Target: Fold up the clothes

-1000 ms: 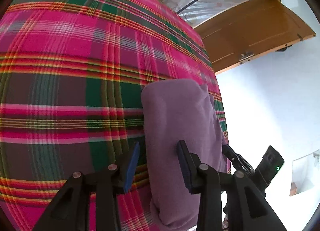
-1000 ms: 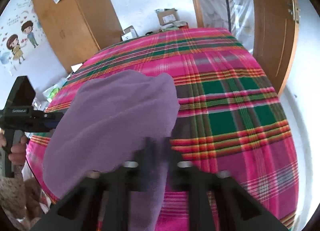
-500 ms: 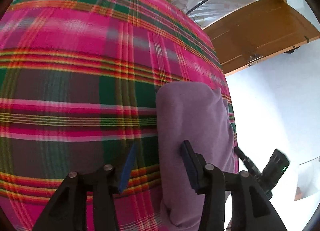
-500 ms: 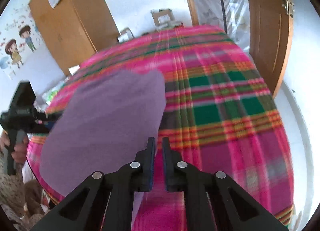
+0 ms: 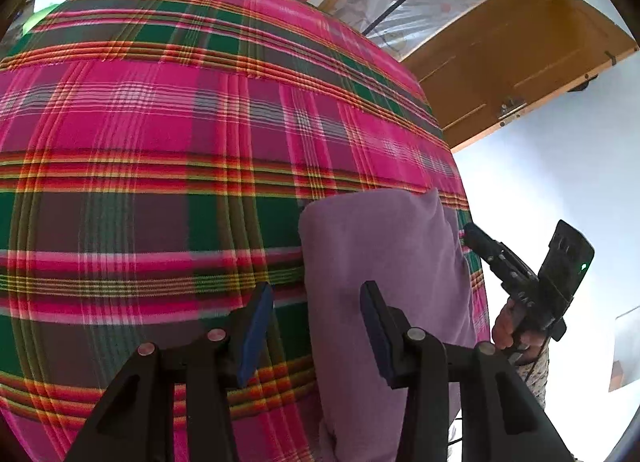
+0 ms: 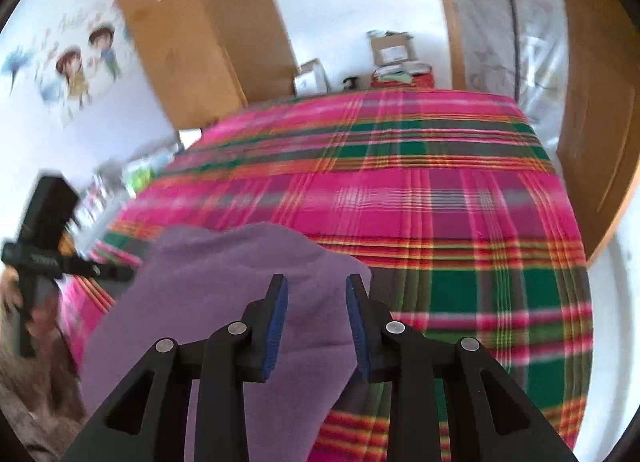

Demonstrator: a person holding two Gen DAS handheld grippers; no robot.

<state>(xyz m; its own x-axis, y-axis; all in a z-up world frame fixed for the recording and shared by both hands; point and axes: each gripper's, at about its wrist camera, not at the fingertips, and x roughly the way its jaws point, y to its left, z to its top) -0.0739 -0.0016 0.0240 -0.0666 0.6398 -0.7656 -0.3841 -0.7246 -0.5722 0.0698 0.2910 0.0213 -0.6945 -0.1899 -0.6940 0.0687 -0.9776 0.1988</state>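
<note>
A soft purple fleece garment point(image 5: 384, 262) lies folded in a long strip along the near edge of the bed, on a bright pink, green and red plaid blanket point(image 5: 160, 150). The left gripper point(image 5: 316, 326) hovers over it with its blue-padded jaws spread wide, one pad above the plaid, the other above the purple cloth, holding nothing. The right gripper point(image 6: 316, 322) hangs over the garment's other end, its jaws parted and empty too. The right wrist view is blurred, so whether it touches the fabric is hard to say. A wooden door point(image 5: 512, 62) stands beyond the bed.
</note>
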